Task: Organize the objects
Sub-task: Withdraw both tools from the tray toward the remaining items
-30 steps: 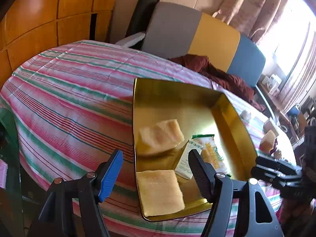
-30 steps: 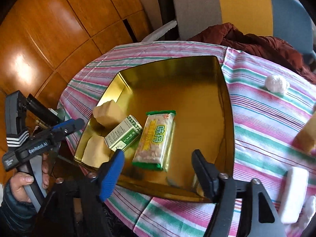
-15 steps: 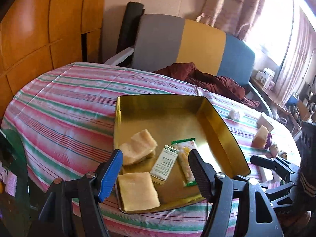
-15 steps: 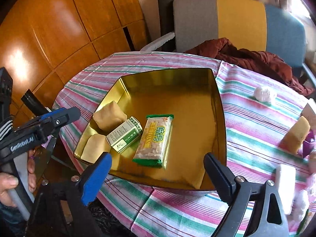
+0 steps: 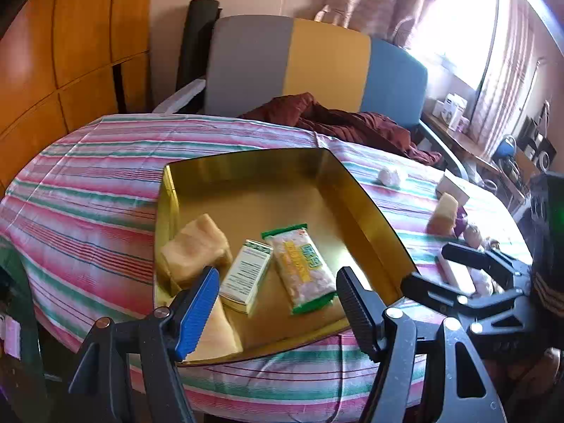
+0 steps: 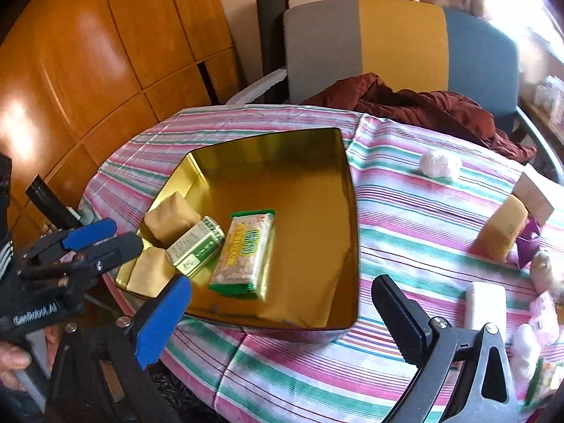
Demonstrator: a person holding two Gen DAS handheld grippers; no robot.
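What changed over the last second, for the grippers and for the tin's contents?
The right gripper has just been opening wide, nothing between its jaws, and both grippers drew back from the gold tin. The left gripper kept its opening, empty. The snack packet, green box and sponges lie as before.

Lower sponge in gold tray half hidden behind left gripper's blue finger. Items at table's right edge blurred, cut off, unidentifiable.
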